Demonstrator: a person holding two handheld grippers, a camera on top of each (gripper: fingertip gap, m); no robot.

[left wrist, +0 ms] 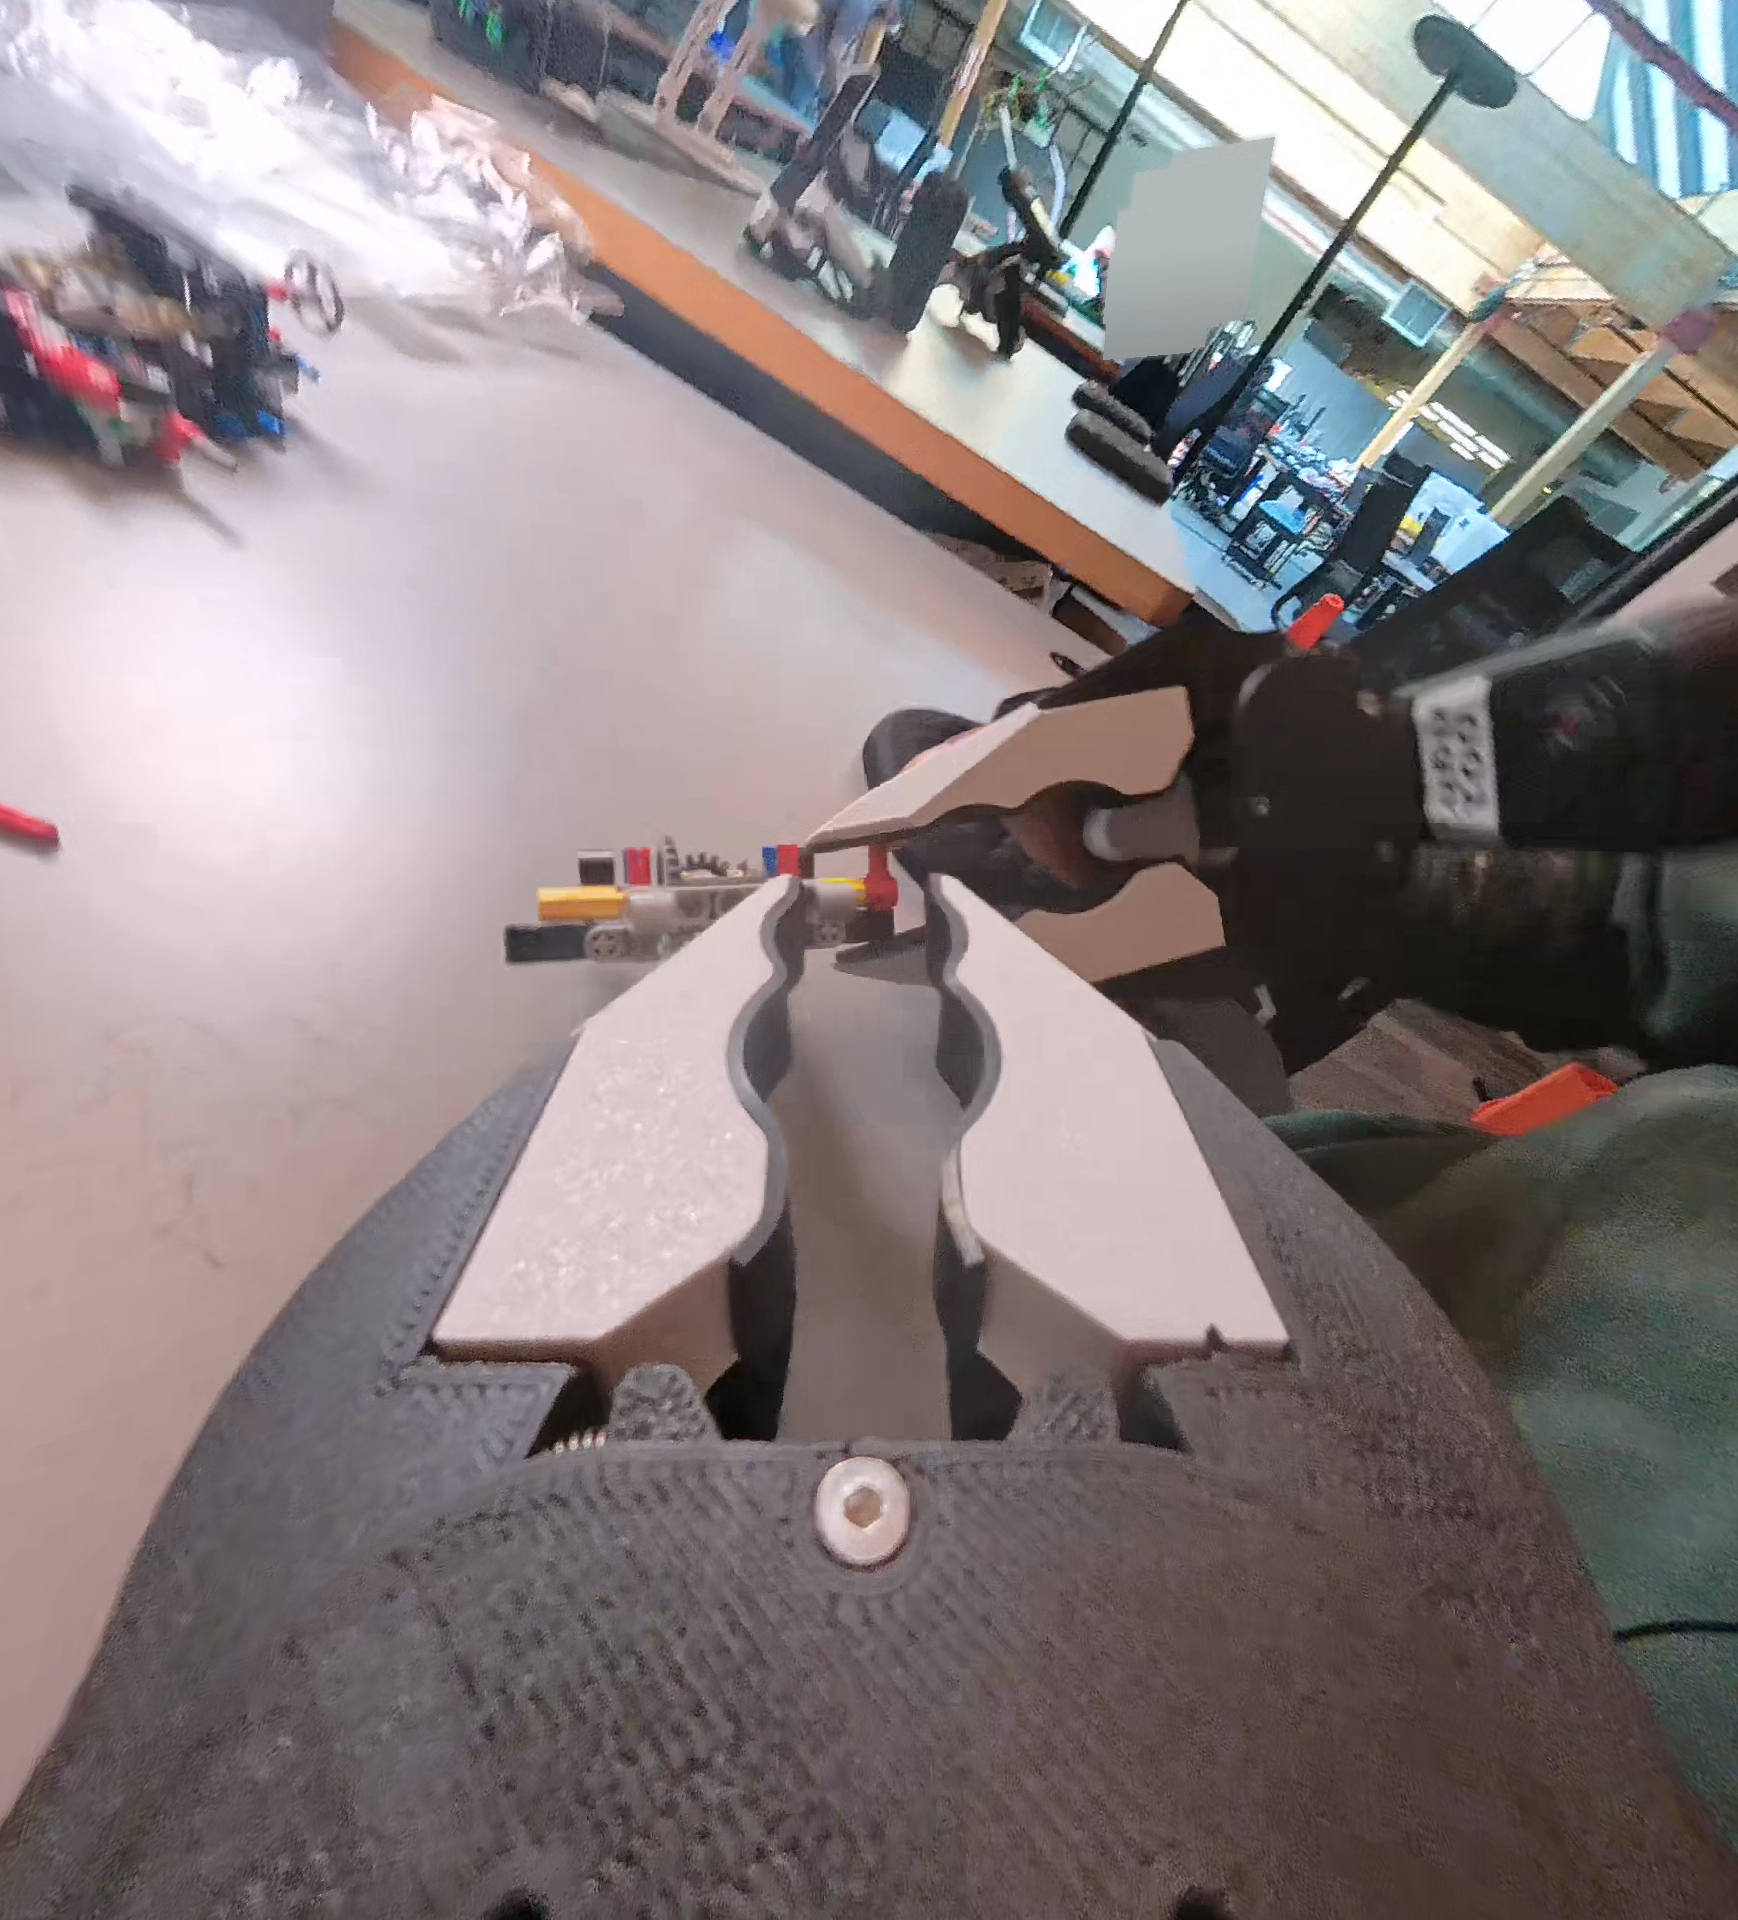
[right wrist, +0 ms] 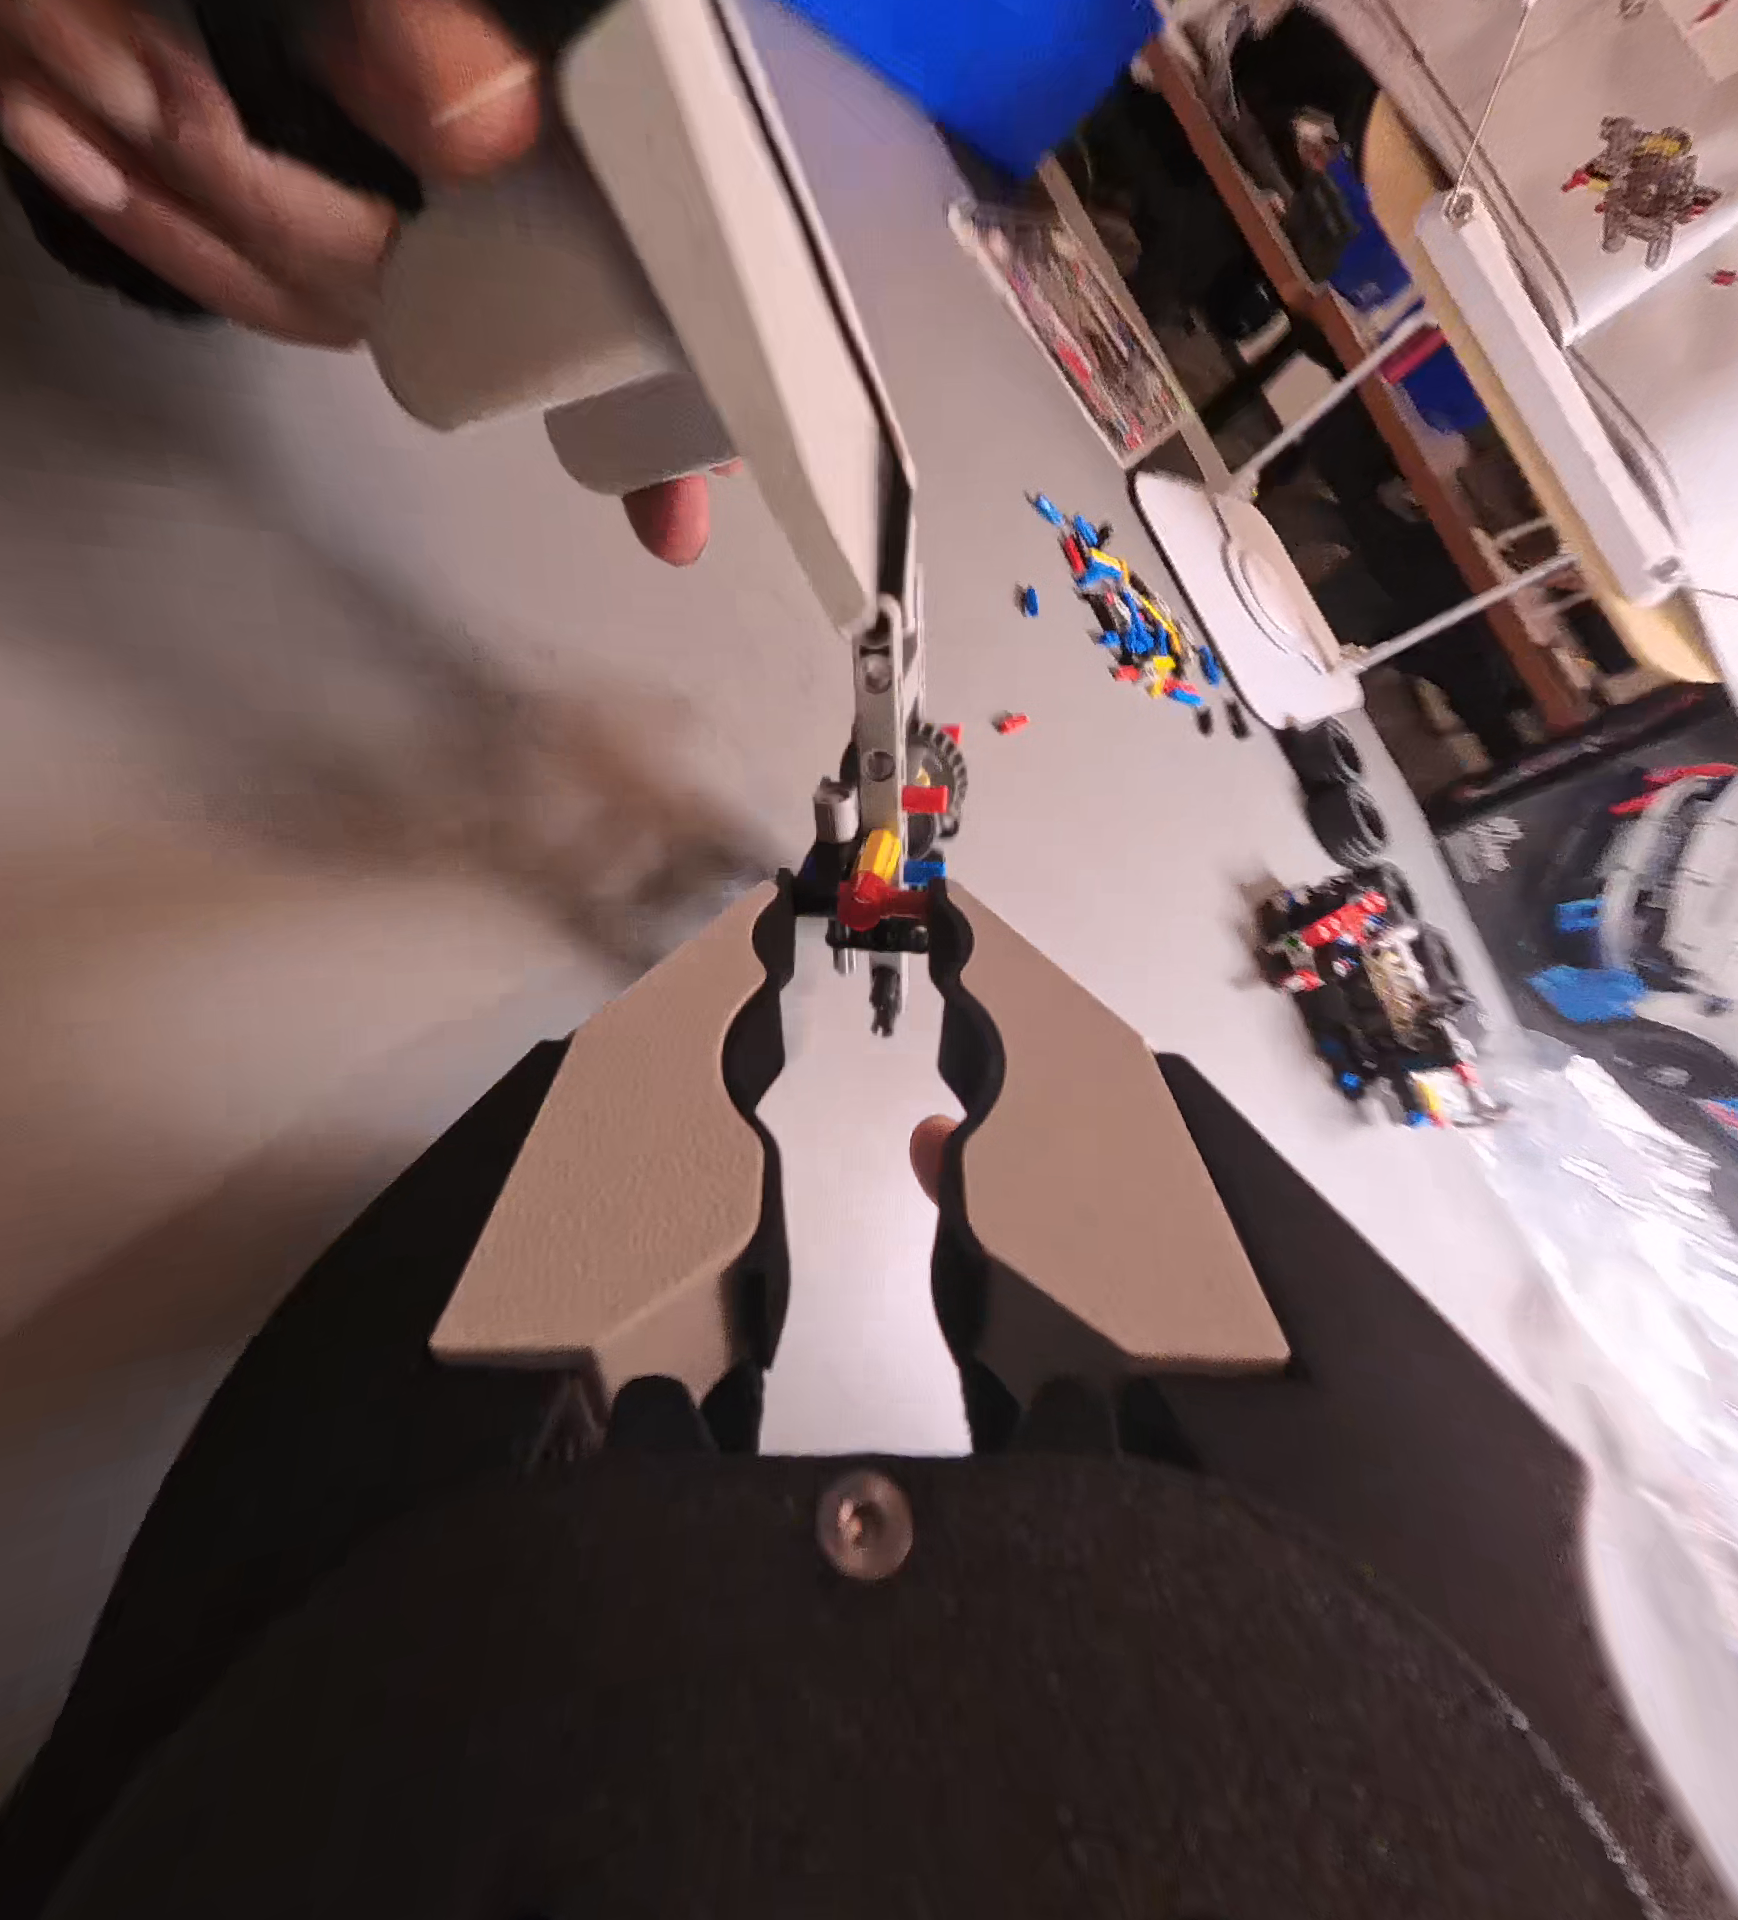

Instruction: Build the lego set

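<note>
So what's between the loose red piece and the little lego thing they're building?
Just bare table, seen in the left wrist view, between the red piece and the small lego assembly.

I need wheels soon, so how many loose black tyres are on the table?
2: one tyre and a second tyre beside it, next to the white stand base. Others may be hidden.
</note>
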